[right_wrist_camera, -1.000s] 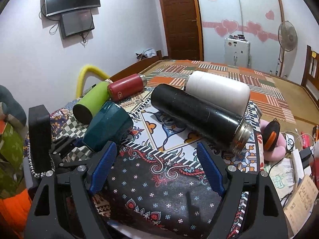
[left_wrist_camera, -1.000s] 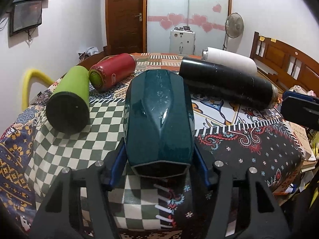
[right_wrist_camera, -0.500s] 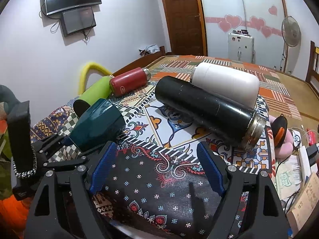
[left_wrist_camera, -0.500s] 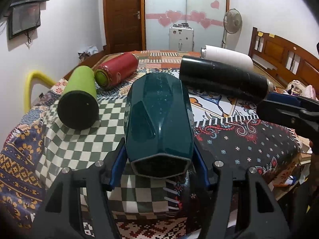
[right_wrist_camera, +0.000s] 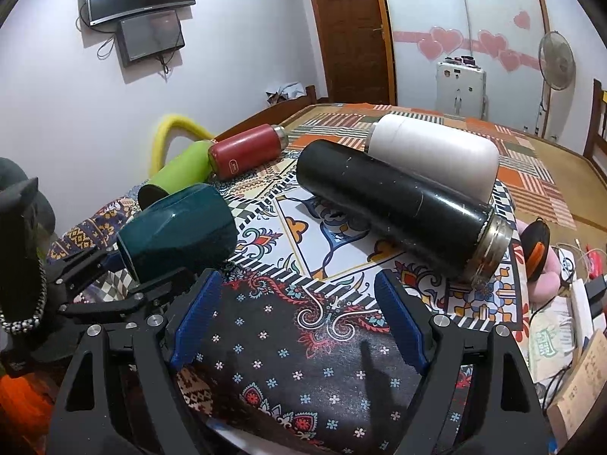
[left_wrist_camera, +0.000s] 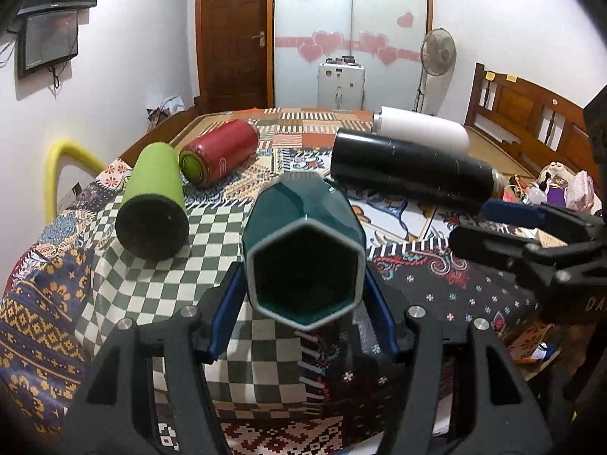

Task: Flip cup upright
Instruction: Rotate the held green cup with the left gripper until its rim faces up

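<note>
A dark teal hexagonal cup [left_wrist_camera: 303,223] is held between the blue pads of my left gripper [left_wrist_camera: 303,303], near its rim. It is lifted off the patterned tablecloth [left_wrist_camera: 125,295] and tilted, its open mouth facing the left wrist camera. In the right wrist view the cup [right_wrist_camera: 178,227] hangs at the left in the left gripper [right_wrist_camera: 125,269], lying sideways. My right gripper [right_wrist_camera: 297,318] is open and empty over the dark flowered part of the cloth [right_wrist_camera: 303,360]; it also shows at the right of the left wrist view [left_wrist_camera: 531,227].
Several flasks lie on their sides on the table: green [left_wrist_camera: 151,197], red [left_wrist_camera: 220,155], black [left_wrist_camera: 409,170] and white [left_wrist_camera: 417,129]. A yellow curved tube [left_wrist_camera: 60,167] stands past the left edge. Clutter sits off the right edge [right_wrist_camera: 561,303].
My left gripper has lifted the teal cup and tipped it, so its mouth now faces the camera. The right gripper has moved closer to it.
</note>
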The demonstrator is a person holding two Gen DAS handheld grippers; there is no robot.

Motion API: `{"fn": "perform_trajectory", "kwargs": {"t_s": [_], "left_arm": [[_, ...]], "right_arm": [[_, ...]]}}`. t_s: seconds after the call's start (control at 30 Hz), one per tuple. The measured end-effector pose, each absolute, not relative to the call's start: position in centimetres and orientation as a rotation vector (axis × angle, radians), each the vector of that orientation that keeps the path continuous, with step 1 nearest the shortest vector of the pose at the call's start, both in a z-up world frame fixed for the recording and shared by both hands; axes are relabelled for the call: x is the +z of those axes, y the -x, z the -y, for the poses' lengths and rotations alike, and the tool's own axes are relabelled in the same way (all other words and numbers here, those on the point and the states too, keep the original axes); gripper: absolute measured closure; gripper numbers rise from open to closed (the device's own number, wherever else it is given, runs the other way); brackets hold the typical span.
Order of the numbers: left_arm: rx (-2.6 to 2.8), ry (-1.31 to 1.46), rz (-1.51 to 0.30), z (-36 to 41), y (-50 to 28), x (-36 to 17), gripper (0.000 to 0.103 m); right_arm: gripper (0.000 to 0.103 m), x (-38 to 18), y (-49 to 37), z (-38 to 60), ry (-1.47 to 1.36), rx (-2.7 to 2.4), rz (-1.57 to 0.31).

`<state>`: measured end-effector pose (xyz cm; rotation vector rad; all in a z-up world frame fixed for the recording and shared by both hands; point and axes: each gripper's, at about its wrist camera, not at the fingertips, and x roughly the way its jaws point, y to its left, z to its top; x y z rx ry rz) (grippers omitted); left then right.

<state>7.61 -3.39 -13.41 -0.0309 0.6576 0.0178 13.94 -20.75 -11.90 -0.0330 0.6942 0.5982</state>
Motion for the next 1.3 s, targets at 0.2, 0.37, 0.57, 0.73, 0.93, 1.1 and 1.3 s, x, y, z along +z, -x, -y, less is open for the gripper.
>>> {"fn": "perform_trajectory", "kwargs": {"t_s": [0.2,0.37,0.57,0.73,0.93,1.1,1.3], "left_arm": [[0.024,0.026,-0.658,3.5,-7.9,-13.7,0.042],[0.01,0.04,-0.717,3.3,-8.5,-14.9,0.042],[0.006,0.018,-0.75,3.5,-9.2,-15.4,0.042],[-0.031,0.039,-0.782,3.2,-10.1,-14.8,0.035],[-0.082,-0.008,-0.83,3.3,-12.3,-13.1,0.026],[-0.122,-0.031,-0.89,3.2,-14.3,-12.8,0.026],[-0.145,-0.044,-0.922,3.4,-15.6,-13.0,0.027]], "right_arm": [[0.022,-12.0,-14.0,20.6,0.032,0.603,-0.697],[0.022,-12.1,-14.1,20.8,0.022,0.599,-0.701],[0.022,-12.1,-14.1,21.1,0.016,0.599,-0.696],[0.022,-12.4,-14.2,21.4,0.01,0.597,-0.7],[0.022,-12.7,-14.2,21.9,-0.006,0.599,-0.704],[0.022,-13.0,-14.2,22.5,-0.013,0.594,-0.705],[0.022,-12.7,-14.3,23.2,-0.025,0.587,-0.697]]}}
